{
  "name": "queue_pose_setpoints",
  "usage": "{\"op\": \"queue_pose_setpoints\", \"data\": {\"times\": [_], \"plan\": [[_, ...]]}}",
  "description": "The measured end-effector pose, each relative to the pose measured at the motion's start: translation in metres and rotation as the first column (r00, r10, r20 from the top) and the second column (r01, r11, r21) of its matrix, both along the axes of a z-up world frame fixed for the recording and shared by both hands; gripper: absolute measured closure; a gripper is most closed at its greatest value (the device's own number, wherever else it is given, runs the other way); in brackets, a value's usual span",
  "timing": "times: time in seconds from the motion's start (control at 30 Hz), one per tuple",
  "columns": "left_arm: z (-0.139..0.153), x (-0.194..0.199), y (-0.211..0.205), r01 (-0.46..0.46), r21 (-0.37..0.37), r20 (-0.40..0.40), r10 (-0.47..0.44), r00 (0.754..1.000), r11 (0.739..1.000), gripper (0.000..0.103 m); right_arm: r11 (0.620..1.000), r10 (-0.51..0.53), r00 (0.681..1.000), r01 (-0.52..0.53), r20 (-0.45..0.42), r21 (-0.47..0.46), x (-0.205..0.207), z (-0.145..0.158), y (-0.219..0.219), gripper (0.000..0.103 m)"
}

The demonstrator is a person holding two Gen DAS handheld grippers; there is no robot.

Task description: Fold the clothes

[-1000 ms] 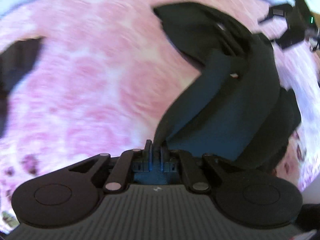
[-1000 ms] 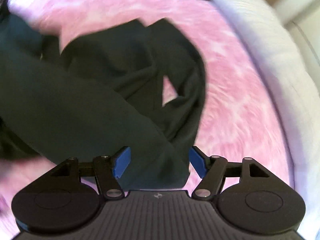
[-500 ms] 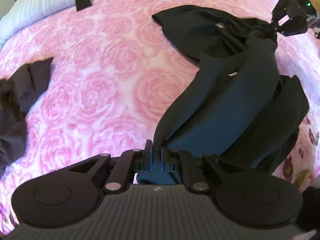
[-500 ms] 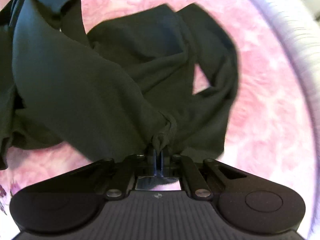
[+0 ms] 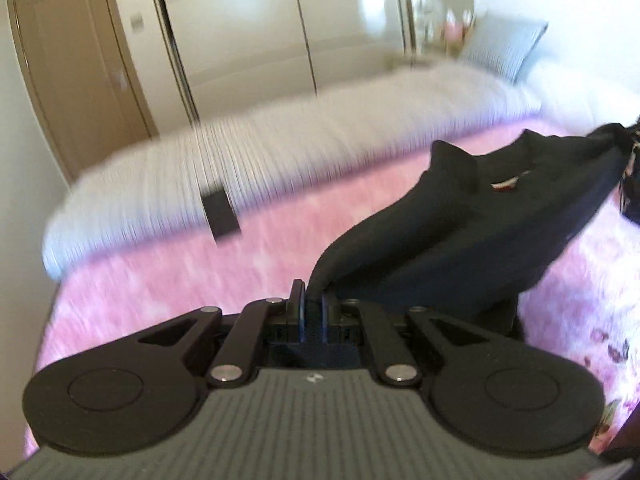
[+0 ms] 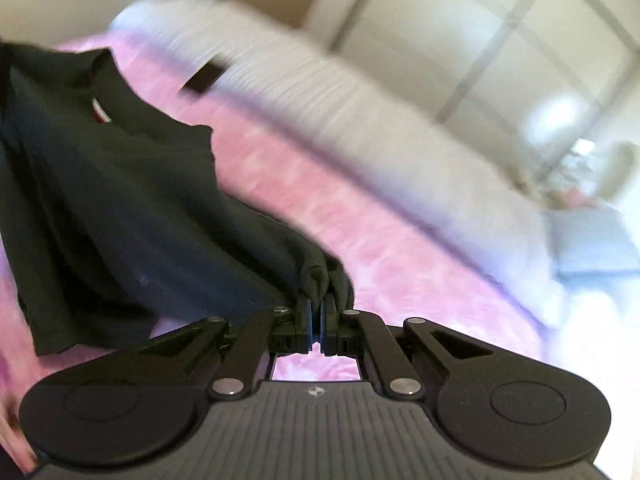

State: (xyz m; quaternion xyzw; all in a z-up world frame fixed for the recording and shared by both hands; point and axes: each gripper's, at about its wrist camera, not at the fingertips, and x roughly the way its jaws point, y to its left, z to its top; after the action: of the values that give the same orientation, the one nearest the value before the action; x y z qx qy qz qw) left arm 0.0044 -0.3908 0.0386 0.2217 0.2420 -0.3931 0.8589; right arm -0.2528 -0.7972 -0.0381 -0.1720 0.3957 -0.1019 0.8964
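A dark navy shirt [image 5: 472, 236] with a small red-and-white neck label hangs stretched between my two grippers above a pink rose-patterned bedspread [image 5: 160, 280]. My left gripper [image 5: 314, 304] is shut on one bunched edge of it. In the right wrist view the same shirt [image 6: 120, 200] drapes to the left, and my right gripper [image 6: 318, 308] is shut on another bunched edge. The right gripper shows dimly at the far right edge of the left wrist view.
A white ribbed mattress edge [image 5: 280, 148] runs along the far side of the bed, with a small black tag [image 5: 220, 212] on it. Wardrobe doors [image 5: 240, 20] and a wooden door [image 5: 68, 80] stand behind. A grey pillow [image 6: 592, 240] lies at the bed's right.
Both grippers have lifted and tilted up with the shirt, so the views now look across the bed to the wardrobe. The right gripper, open one second ago, closed on the shirt.
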Motion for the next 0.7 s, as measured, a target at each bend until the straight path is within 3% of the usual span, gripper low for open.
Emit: {"op": "queue_pose_setpoints", "data": {"times": [0.1,0.27,0.43,0.47,0.57,0.7], "plan": [[0.048,-0.016,0.021,0.029,-0.059,0.062,-0.026,0.998,0.998,0.098,0.993,-0.116,0.985,0.114,0.127,0.027,-0.038,0.052,0.029,0.103],[0.127,-0.036,0.05,0.072,-0.14,0.16,-0.049,0.986,0.988,0.097,0.975,-0.221,0.924,0.215,0.311,0.056,-0.087,0.134,0.062,0.103],[0.19,-0.025,0.035,0.108,-0.21,0.221,-0.06,0.973,0.972,0.097,0.959,-0.273,0.838,0.273,0.472,0.07,-0.108,0.208,0.068,0.103],[0.194,-0.017,0.025,0.113,-0.219,0.219,-0.064,0.974,0.969,0.097,0.96,-0.268,0.836,0.274,0.48,0.059,-0.104,0.213,0.06,0.103],[0.18,0.021,-0.023,0.123,-0.187,0.179,-0.089,0.98,0.975,0.096,0.961,-0.252,0.831,0.275,0.497,0.027,-0.09,0.226,0.035,0.103],[0.094,0.094,-0.113,0.106,-0.068,0.021,-0.105,0.994,0.992,0.096,0.968,-0.24,0.892,0.249,0.382,0.026,-0.012,0.174,-0.032,0.103]]}}
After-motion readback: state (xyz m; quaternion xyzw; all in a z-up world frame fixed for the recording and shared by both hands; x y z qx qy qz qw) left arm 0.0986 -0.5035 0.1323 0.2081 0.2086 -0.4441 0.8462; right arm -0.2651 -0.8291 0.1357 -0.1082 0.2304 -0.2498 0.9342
